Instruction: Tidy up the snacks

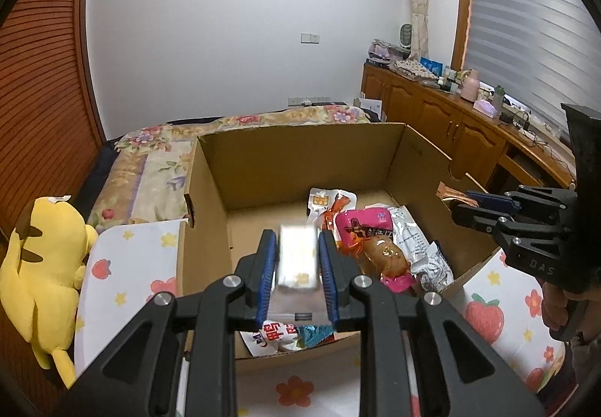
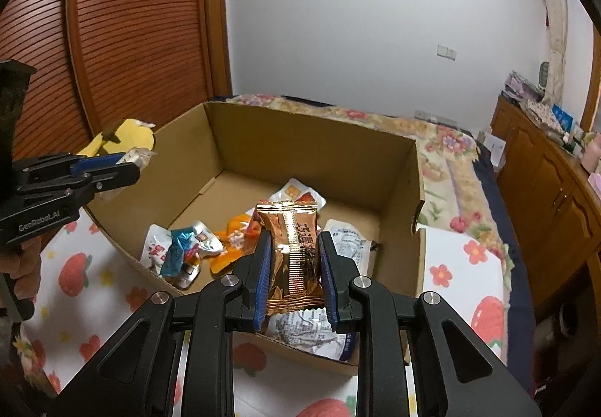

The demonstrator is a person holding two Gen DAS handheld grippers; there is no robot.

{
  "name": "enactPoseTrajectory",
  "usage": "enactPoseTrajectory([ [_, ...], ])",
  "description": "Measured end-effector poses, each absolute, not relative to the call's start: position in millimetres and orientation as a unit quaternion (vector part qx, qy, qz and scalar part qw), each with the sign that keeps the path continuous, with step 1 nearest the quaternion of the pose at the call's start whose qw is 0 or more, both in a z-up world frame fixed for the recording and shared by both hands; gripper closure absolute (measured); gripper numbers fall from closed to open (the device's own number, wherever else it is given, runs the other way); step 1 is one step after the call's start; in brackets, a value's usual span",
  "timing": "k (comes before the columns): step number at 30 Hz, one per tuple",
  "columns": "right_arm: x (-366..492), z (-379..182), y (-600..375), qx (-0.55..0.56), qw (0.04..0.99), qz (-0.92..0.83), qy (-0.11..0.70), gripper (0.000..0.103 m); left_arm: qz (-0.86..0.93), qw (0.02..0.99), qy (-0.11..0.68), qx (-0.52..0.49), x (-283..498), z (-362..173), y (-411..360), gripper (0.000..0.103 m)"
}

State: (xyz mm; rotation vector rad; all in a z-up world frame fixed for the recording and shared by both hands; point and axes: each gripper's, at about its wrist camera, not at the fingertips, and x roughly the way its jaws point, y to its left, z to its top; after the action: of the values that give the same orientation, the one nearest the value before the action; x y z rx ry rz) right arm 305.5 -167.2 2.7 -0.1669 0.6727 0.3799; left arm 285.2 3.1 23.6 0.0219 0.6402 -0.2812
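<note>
Both grippers over the box [image 2: 311, 161], each gripping one snack. Left gripper [image 1: 296, 259]: jaws closed on a white packet [image 1: 296, 255], blurred, above the near half. Right gripper [image 2: 295, 263]: jaws clamped on a gold packet [image 2: 293, 248]. To do the drop well, lower each inside the walls, aim for bare cardboard beside the snacks [image 2: 188, 252] already lying there, then open.

The left tool [image 2: 112, 169], seen from the right wrist, carries "GenRobot.AI" in pale letters on its black body. The right tool [image 1: 473, 205], seen from the left wrist, shows "DAS" on its dark housing. Dark Chinese characters run down the gold packet [image 2: 295, 248] between the right tool's blue pads, too small to read surely.
</note>
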Motion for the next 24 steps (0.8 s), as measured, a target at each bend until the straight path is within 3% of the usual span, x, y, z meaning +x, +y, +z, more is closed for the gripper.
enactPoseTrajectory([
  [4,308.9,0.1,-164.6,-0.082,0.922,0.184,0.331,0.081,-0.139,0.94,0.31,0.006,284.5,24.5,4.4,0.066],
  [9,310.0,-2.0,-164.6,-0.077,0.921,0.187,0.334,0.08,-0.14,0.942,0.305,0.008,280.2,26.2,2.0,0.063],
  [11,309.7,-2.7,-164.8,-0.076,0.921,0.187,0.334,0.08,-0.14,0.942,0.303,0.009,278.1,26.5,0.2,0.055],
  [13,310.4,-2.7,-165.9,-0.073,0.921,0.187,0.332,0.079,-0.139,0.943,0.301,0.011,276.0,27.1,-1.8,0.053],
  [15,309.9,-2.4,-167.7,-0.067,0.923,0.186,0.33,0.072,-0.134,0.944,0.3,0.014,275.0,27.0,-3.3,0.051],
  [17,307.4,-0.5,-168.9,-0.059,0.926,0.185,0.322,0.055,-0.13,0.946,0.297,0.015,272.7,26.4,-4.1,0.043],
  [22,290.2,9.1,-171.2,-0.045,0.934,0.192,0.298,0.053,-0.123,0.953,0.276,0.021,259.5,28.3,-6.3,0.024],
  [24,280.3,14.0,-171.5,-0.044,0.937,0.193,0.288,0.053,-0.122,0.955,0.269,0.026,254.3,30.2,-7.6,0.024],
])
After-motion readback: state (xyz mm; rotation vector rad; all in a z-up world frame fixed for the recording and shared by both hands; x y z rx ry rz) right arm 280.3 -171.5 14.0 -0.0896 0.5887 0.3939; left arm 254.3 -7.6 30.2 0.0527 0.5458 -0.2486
